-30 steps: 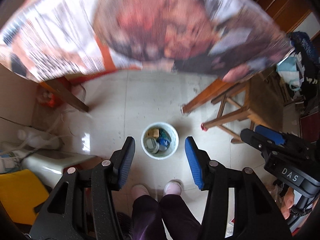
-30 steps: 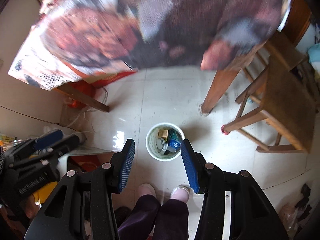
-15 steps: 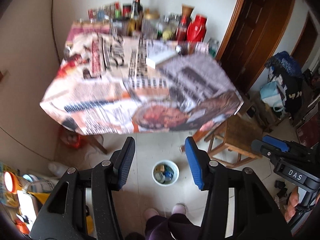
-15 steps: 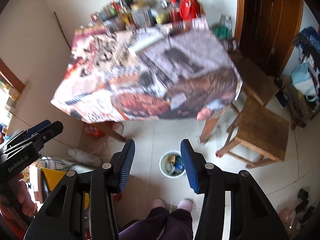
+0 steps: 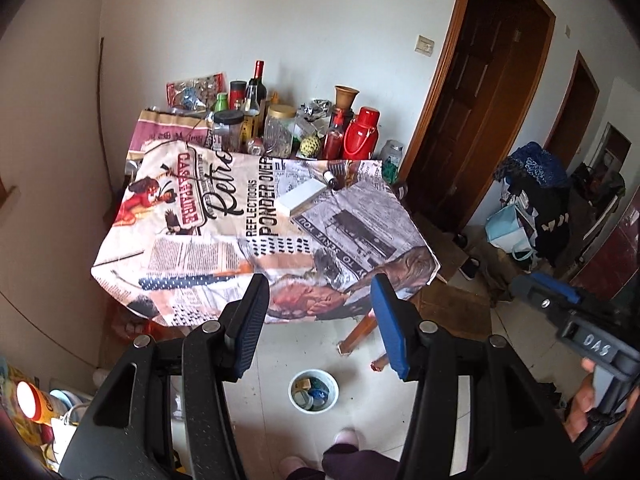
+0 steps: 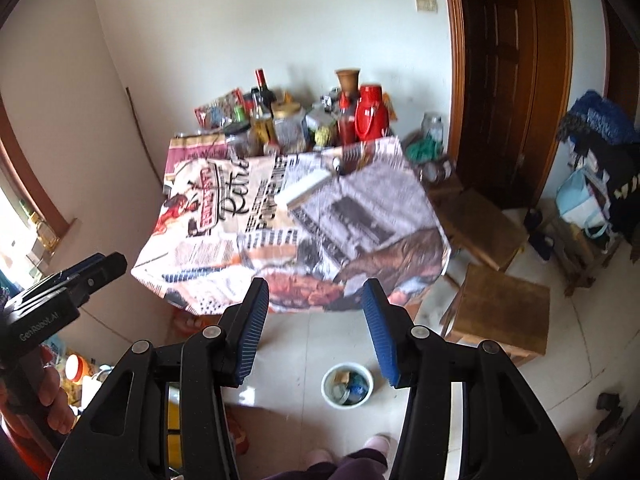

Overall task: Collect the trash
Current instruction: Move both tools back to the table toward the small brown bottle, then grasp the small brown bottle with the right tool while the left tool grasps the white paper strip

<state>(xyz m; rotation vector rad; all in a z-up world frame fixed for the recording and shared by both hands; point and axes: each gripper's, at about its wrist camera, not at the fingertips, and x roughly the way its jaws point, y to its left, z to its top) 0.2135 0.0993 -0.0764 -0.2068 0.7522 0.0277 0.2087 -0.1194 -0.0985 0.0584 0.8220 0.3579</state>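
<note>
Holding two claws, the left claw [image 5: 320, 322] and right claw [image 6: 316, 324], both gaping wide with nothing in them. One white bin [image 5: 313, 390] is sitting on the floor, and one white box [image 5: 301, 197] is lying on the table [image 5: 224, 240].

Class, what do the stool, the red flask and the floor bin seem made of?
Stool: likely bare wood, matt brown, grain faintly visible.
Red flask: probably glossy plastic, highlights on its body.
Bin: white, smooth; plastic or enamel, unclear.
</note>
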